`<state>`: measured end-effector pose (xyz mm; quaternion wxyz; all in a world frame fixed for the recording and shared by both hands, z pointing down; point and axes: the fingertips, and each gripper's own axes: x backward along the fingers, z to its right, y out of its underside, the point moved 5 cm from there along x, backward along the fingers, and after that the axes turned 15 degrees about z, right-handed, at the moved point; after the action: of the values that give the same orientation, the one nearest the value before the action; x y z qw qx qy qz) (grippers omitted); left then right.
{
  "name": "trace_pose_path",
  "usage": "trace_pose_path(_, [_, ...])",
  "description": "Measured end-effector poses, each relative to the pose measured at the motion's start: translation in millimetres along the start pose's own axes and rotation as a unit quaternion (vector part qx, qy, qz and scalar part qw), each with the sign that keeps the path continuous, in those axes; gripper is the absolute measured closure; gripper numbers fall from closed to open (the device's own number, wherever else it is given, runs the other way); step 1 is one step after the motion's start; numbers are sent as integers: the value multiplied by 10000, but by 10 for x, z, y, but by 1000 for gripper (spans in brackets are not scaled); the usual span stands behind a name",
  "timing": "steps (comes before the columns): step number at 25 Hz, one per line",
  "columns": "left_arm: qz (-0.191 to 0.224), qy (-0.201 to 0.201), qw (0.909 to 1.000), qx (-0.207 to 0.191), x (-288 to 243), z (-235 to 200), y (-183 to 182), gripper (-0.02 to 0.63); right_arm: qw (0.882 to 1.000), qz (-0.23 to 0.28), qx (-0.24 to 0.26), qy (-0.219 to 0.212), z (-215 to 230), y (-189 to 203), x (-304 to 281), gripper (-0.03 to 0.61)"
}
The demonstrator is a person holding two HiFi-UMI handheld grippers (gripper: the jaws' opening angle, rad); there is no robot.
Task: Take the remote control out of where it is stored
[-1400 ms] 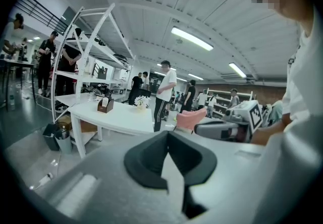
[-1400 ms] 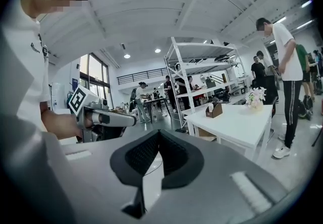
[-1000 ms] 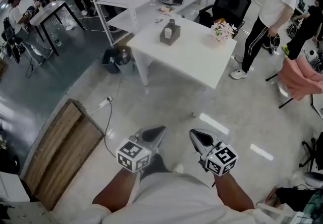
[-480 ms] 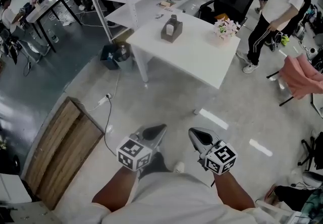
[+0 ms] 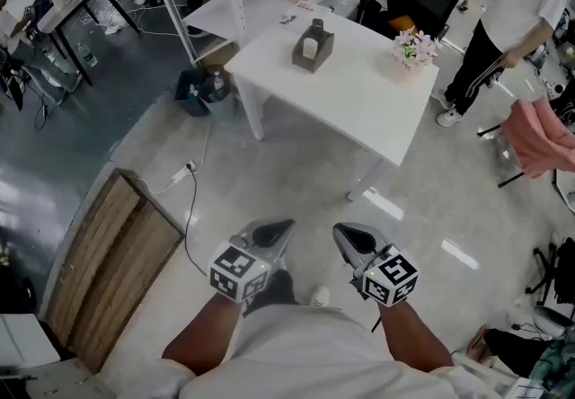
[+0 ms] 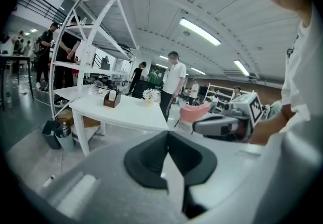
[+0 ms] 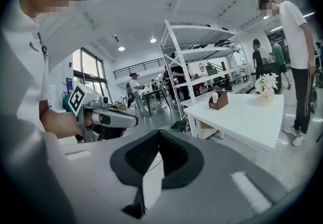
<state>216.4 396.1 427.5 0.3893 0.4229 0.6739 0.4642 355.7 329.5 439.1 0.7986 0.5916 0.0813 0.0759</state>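
Both claws are closed and carry nothing: the left claw [image 5: 274, 234] and the right claw [image 5: 350, 237] sit side by side low in front of the person, over bare floor [image 5: 296, 181], each with its jaws pressed together. The remote control is not yet within reach. It presumably stands in the small brown holder [image 5: 312, 47] on the white table [image 5: 359, 110], well apart from both claws, though at this range it cannot be picked out from whatever else pokes out of the holder. The step in hand looks like the approach. To do it well, the person should close on the table's near edge squarely and open one claw before it reaches the holder. That claw should then come in from above along the remote's length. The other claw can brace the light holder so it does not tip or slide toward the flowers [image 5: 414, 48] nearby.
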Motion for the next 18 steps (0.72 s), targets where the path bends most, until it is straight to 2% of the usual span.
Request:
trace_pose_path(8, [112,73,9999,-65,-211,-708,-375,612,9999,33,85,86,236,-216,-695,572])
trace_pose_path(18, [167,451,9987,-174,-388,-1359,-727,612,9988,138,273,387,380,-444,-1346,572])
